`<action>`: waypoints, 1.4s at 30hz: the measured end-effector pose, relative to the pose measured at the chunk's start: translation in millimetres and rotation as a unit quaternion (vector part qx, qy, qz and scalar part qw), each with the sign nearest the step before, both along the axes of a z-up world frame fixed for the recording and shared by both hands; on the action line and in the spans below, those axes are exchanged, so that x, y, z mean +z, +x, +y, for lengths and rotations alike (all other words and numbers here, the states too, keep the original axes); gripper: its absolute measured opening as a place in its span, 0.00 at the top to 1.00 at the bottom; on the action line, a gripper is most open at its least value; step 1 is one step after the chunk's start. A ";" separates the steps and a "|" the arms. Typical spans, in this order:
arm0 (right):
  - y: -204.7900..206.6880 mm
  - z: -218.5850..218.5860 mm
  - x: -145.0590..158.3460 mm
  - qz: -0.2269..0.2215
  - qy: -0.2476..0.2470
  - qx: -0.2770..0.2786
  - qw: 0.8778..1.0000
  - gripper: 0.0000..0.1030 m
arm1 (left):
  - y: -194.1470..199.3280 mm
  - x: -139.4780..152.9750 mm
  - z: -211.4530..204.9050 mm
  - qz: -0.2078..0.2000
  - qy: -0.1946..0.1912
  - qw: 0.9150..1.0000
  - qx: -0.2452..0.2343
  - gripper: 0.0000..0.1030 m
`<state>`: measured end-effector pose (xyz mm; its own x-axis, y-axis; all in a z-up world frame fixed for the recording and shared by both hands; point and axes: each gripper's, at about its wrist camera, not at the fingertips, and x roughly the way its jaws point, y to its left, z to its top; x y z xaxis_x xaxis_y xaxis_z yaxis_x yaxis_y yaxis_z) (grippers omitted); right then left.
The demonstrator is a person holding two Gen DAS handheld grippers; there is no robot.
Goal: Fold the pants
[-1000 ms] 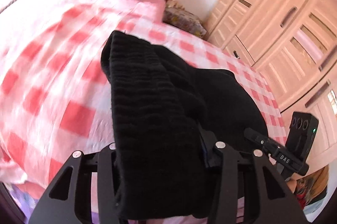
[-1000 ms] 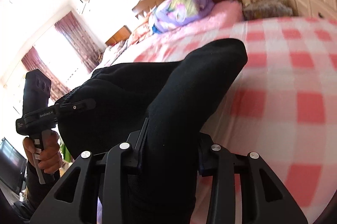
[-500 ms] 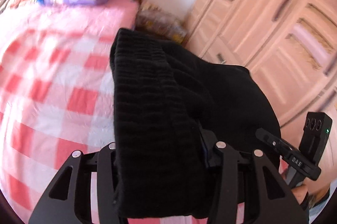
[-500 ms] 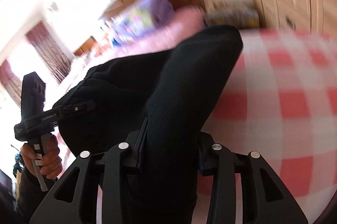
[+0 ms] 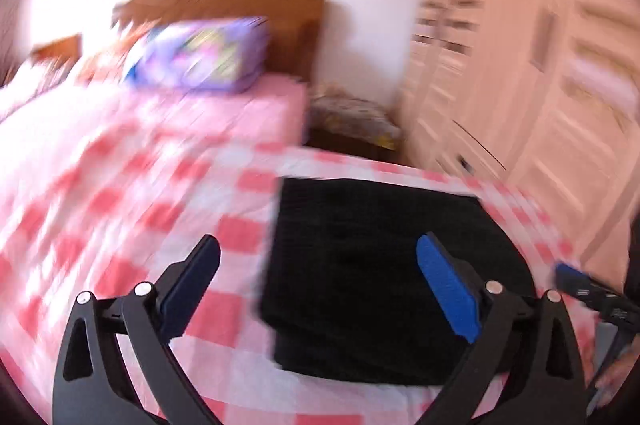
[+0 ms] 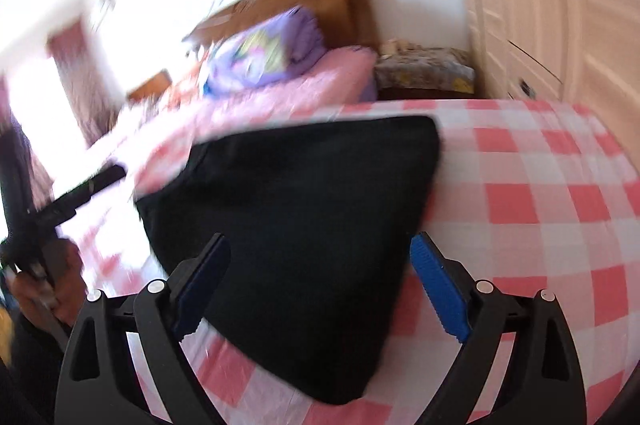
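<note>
The black pants lie folded into a flat rectangle on the pink-and-white checked bedspread. My left gripper is open and empty, raised just above the bundle's near left part. In the right wrist view the pants fill the middle, and my right gripper is open and empty above their near edge. The left gripper shows at the far left of that view, and the right gripper's tip at the far right of the left wrist view. Both views are motion-blurred.
A purple floral quilt lies by the wooden headboard. A nightstand with a patterned cover stands beside the bed. A pale wardrobe runs along the right. Curtains hang at the far left.
Both grippers have let go of the pants and opened. The pants went from hanging lifted in the jaws to lying folded on the bed. Both grippers have pulled back.
</note>
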<state>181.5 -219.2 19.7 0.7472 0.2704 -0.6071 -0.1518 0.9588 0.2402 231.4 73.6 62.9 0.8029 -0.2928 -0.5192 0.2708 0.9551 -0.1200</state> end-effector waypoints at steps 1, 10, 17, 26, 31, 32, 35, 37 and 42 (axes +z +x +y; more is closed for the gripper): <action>0.9 12.4 -5.8 0.003 -0.032 0.004 0.999 0.14 | -3.3 -0.1 -19.0 -0.008 0.022 0.999 -0.022 0.02; 0.9 -1.1 -42.7 0.097 -0.016 -0.024 0.995 0.09 | 14.1 -71.5 -67.7 0.035 0.133 0.990 -0.040 0.01; -91.7 -39.9 13.6 0.003 0.021 -0.119 0.993 0.04 | -68.6 -10.1 -22.1 -0.025 0.115 0.991 0.070 0.01; -145.2 -15.9 10.9 -0.003 -0.053 -0.137 0.989 0.04 | -149.7 -29.7 -35.4 -0.002 0.161 0.980 0.117 0.01; -149.2 -6.9 -26.6 0.041 -0.062 -0.135 0.988 0.04 | -166.3 -55.7 -47.3 0.032 0.139 0.985 0.098 0.01; -152.6 -6.0 -29.9 0.045 -0.059 -0.135 0.988 0.04 | -169.1 -61.6 -50.4 0.043 0.132 0.986 0.089 0.01; -155.4 -4.8 -41.1 0.050 -0.055 -0.143 0.987 0.04 | -171.5 -74.1 -54.5 0.048 0.132 0.987 0.077 0.01; -157.3 -3.5 -44.6 0.047 -0.058 -0.149 0.986 0.04 | -174.0 -77.3 -58.1 0.043 0.136 0.987 0.071 0.01; -158.5 -1.8 -48.0 0.044 -0.054 -0.160 0.985 0.04 | -178.7 -82.0 -55.9 0.037 0.132 0.989 0.059 0.01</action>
